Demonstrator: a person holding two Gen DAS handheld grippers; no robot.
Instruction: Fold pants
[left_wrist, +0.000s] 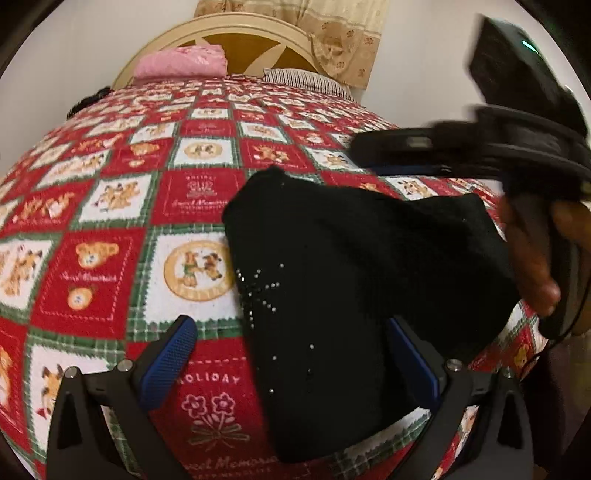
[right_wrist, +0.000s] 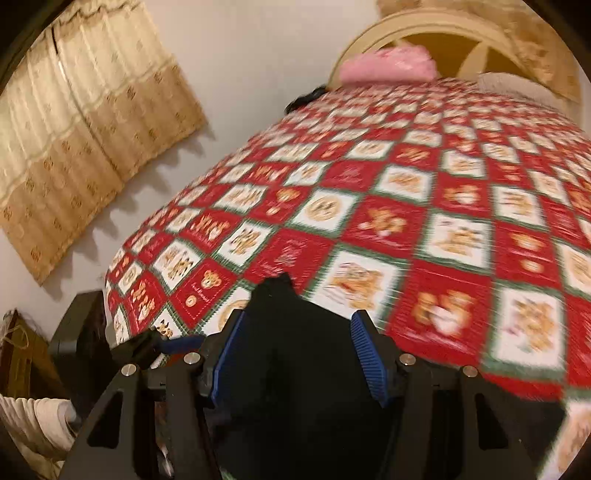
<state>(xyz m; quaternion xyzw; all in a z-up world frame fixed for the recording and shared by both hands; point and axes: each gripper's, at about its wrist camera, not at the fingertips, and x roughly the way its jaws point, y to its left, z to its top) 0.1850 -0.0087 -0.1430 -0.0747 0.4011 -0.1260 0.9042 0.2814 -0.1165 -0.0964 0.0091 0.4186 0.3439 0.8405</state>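
The black pants (left_wrist: 343, 280), with small silver studs, lie folded into a compact bundle on the red and white patchwork bedspread (left_wrist: 122, 206). My left gripper (left_wrist: 291, 354) is open above the bundle's near left part; its right finger is over the cloth, its left finger over the bedspread. The right gripper's body (left_wrist: 524, 147) shows at the upper right, held by a hand. In the right wrist view my right gripper (right_wrist: 299, 350) is open, with the black pants (right_wrist: 291, 369) lying between its blue pads; the view is blurred.
A pink folded cloth (left_wrist: 181, 62) and a striped pillow (left_wrist: 306, 79) lie by the cream headboard (left_wrist: 221, 33). Beige curtains (right_wrist: 74, 147) hang on the wall. The bed's left edge (right_wrist: 110, 280) drops toward dark furniture and a wooden box.
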